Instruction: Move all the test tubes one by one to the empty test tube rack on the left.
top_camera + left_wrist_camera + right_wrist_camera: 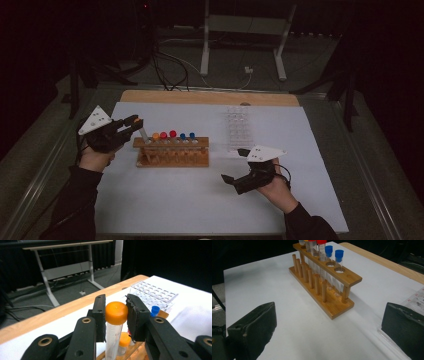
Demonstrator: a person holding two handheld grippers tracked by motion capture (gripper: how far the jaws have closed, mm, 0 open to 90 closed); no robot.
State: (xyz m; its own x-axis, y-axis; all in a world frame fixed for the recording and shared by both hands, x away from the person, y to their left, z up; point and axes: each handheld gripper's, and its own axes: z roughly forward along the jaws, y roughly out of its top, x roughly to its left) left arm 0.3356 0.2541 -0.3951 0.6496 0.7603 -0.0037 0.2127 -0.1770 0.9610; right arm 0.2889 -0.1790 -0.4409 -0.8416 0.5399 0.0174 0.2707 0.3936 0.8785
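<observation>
A wooden tube rack stands mid-table, holding capped tubes: orange, red and blue. My left gripper is at the rack's left end, shut on the cap of an orange-capped tube whose clear body slants down toward the rack. Below it in the left gripper view stands another orange-capped tube. My right gripper rests low, right of the rack, jaws wide open and empty.
A clear plastic grid tray lies behind and right of the rack on the white sheet. A wooden table edge runs along the back. A desk frame and cables lie on the floor beyond.
</observation>
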